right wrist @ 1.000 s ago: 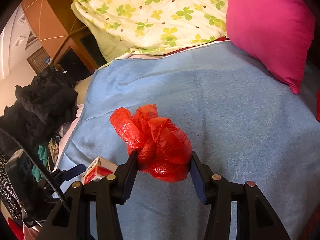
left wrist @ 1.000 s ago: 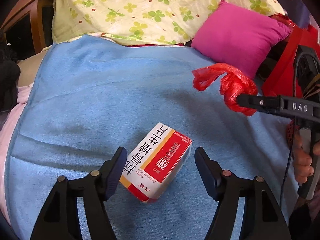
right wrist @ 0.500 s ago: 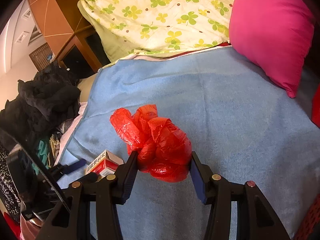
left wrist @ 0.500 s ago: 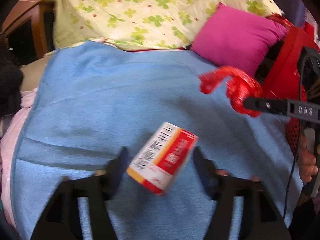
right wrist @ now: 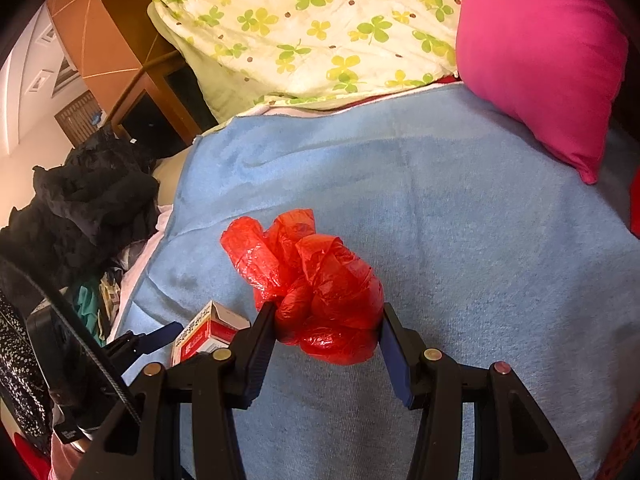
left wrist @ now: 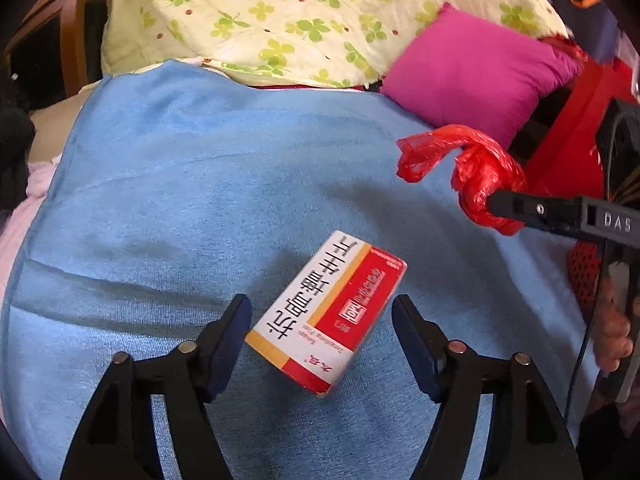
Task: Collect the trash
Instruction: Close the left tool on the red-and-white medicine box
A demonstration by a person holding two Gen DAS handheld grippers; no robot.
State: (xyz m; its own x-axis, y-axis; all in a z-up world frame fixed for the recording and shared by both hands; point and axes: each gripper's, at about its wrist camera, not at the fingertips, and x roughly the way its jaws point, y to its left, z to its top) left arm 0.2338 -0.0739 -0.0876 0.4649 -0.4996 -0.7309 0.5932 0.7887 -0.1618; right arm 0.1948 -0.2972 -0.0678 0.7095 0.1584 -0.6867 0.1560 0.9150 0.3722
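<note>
A red, white and yellow medicine box (left wrist: 326,314) lies tilted on the blue blanket (left wrist: 192,200), between the open jaws of my left gripper (left wrist: 322,330); neither finger touches it. The box also shows in the right wrist view (right wrist: 206,332), low on the left. My right gripper (right wrist: 328,322) is shut on a crumpled red plastic bag (right wrist: 320,284) and holds it above the blanket. In the left wrist view the bag (left wrist: 480,176) hangs from the right gripper's finger at the right.
A magenta pillow (left wrist: 472,72) and a clover-print quilt (left wrist: 304,16) lie at the bed's far end. Dark clothes (right wrist: 84,208) are piled off the left edge. A red container (left wrist: 576,132) stands at the right. A wooden cabinet (right wrist: 120,60) stands far left.
The left gripper lifted a little and settled again around the box, which sits slightly farther forward between the fingers. The right gripper kept hold of the red bag and drifted slightly.
</note>
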